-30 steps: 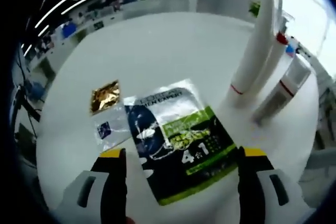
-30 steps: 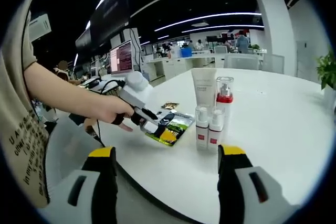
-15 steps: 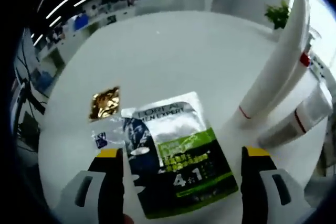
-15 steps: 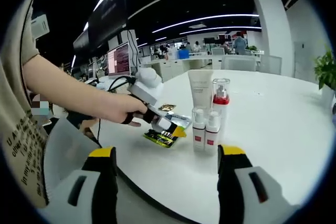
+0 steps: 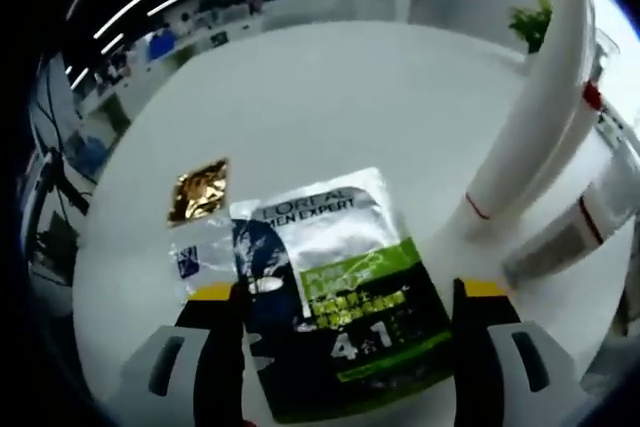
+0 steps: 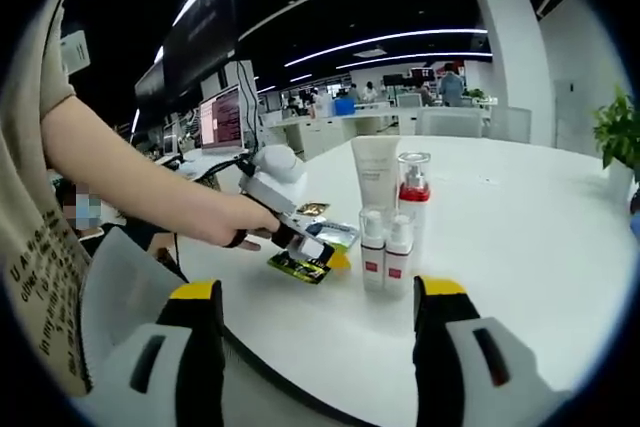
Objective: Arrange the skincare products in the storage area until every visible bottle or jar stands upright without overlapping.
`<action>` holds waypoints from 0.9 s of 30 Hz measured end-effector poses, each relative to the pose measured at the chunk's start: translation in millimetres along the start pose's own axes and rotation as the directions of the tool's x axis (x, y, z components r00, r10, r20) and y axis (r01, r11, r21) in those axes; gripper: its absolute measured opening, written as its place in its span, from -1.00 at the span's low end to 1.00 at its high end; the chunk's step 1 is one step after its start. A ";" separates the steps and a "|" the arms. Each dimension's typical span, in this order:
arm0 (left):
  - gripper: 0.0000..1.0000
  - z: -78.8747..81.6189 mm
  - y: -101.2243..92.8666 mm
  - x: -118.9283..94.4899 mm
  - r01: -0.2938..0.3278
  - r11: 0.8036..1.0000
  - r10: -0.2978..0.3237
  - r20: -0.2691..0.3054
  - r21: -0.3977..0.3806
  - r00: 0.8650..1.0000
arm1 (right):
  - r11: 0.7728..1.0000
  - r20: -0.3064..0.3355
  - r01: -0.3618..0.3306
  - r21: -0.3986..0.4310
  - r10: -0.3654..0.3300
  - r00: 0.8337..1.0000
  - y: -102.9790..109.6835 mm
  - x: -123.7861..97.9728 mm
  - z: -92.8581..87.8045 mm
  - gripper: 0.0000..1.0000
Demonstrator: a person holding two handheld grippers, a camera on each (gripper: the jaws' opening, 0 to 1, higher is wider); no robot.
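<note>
A green, black and silver face-mask sachet (image 5: 340, 287) lies flat on the white round table (image 5: 330, 97). My left gripper (image 5: 346, 292) hangs open just above it, one jaw on each side. A gold packet (image 5: 197, 190) and a small clear sachet (image 5: 195, 259) lie to its left. A tall white tube (image 5: 530, 117) stands upright at the right. In the right gripper view the tube (image 6: 373, 172), a red-collared pump bottle (image 6: 412, 187) and two small bottles (image 6: 385, 247) stand together upright. My right gripper (image 6: 318, 289) is open, short of the table, holding nothing.
A person's hand and arm (image 6: 150, 197) hold the left gripper (image 6: 290, 237) over the sachet (image 6: 298, 267) near the table's front edge. A potted plant (image 6: 615, 132) is at the far right. A monitor (image 6: 220, 117) and office desks fill the background.
The left gripper has dropped closer to the sachet and slid along it toward the bottles. The right gripper has barely moved.
</note>
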State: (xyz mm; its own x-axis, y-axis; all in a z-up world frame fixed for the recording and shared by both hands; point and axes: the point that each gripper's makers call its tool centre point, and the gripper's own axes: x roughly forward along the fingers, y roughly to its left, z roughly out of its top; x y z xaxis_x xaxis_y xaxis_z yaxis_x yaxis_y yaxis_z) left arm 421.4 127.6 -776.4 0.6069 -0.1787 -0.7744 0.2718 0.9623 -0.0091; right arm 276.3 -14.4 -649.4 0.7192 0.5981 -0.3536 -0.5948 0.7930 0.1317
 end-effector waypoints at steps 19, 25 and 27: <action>-0.34 2.4 -18.5 -4.6 0.090 0.992 -0.097 0.079 0.089 0.992 | 1.000 0.000 0.005 0.000 -0.005 1.000 -0.9 -1.3 0.1 0.54; -0.90 -1.1 -31.3 -5.6 0.162 0.981 -0.171 0.084 0.109 0.982 | 1.000 0.001 0.007 -0.004 -0.007 1.000 -1.0 -1.5 0.4 0.54; -1.00 -2.1 -32.6 -8.1 0.156 0.985 -0.162 0.087 0.076 0.983 | 1.000 0.002 0.007 -0.004 -0.007 1.000 -0.9 -1.4 0.5 0.54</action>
State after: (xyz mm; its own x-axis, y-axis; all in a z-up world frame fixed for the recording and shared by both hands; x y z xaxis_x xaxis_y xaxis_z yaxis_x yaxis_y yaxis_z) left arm 406.0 98.1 -771.2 0.6172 -0.3498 -0.7048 0.4189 0.9043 -0.0820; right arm 276.0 -15.9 -648.5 0.7240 0.5926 -0.3530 -0.5910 0.7968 0.1256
